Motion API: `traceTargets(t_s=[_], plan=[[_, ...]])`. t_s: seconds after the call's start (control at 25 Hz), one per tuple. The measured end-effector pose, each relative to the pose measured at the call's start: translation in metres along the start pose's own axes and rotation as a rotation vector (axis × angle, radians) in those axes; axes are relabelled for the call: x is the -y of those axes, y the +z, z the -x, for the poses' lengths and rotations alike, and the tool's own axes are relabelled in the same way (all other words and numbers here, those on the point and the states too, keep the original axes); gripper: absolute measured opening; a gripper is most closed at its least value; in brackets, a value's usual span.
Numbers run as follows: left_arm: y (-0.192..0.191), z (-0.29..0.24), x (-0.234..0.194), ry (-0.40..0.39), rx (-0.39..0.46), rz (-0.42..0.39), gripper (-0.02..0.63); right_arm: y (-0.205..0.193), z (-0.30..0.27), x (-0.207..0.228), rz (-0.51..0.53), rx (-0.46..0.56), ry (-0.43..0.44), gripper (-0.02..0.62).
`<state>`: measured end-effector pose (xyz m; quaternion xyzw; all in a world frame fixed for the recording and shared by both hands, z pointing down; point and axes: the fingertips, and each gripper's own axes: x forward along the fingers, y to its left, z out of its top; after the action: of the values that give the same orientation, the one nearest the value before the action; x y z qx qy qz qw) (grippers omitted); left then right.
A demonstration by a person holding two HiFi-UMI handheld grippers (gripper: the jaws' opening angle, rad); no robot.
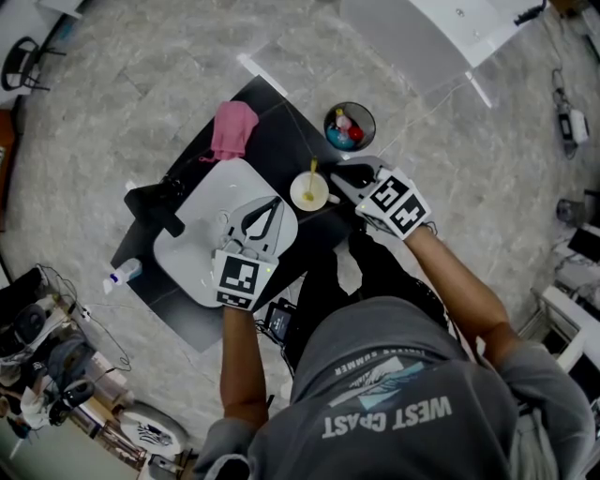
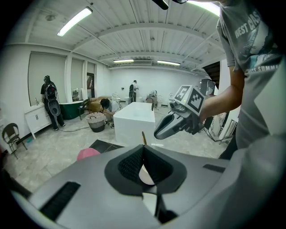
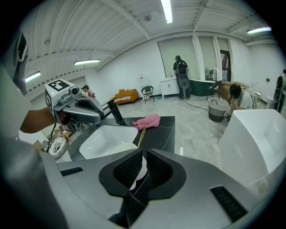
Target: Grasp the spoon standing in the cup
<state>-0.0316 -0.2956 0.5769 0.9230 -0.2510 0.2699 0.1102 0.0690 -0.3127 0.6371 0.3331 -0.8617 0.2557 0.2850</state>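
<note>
On the dark counter (image 1: 281, 141), a white basin (image 1: 187, 253) lies under the left tongs (image 1: 277, 202), pressed together on nothing. Next comes a white cup (image 1: 309, 194) with the yellow spoon (image 1: 311, 174) standing in it. Just beside it are the right tongs (image 1: 336, 174), likewise closed and empty. A mesh bin (image 1: 327, 127) beyond holds colourful items (image 1: 345, 131).

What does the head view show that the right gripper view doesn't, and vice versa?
Head view only: the bin of coloured items beyond the cup, the bottle left of the sink, and the right gripper seen from outside.
Right gripper view only: its own jaws, shut with nothing between them, a person standing by the far wall, and the ceiling lights.
Both: cup with spoon, sink, pink cloth, left gripper.
</note>
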Motion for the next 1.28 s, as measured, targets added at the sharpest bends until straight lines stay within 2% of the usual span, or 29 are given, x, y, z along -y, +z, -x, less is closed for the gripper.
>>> traceTargets(t_s=[0.6, 0.76, 1.28], plan=[[-0.018, -0.003, 0.009, -0.004, -0.015, 0.022, 0.002, -0.009, -0.014, -0.013, -0.018, 0.003, 0.070, 0.039], [-0.022, -0.005, 0.008, -0.007, -0.020, 0.029, 0.002, -0.010, -0.022, -0.015, -0.028, -0.013, 0.096, 0.097], [-0.033, -0.016, 0.001, -0.018, -0.034, 0.054, 0.002, -0.010, -0.048, -0.010, -0.064, -0.032, 0.139, 0.132]])
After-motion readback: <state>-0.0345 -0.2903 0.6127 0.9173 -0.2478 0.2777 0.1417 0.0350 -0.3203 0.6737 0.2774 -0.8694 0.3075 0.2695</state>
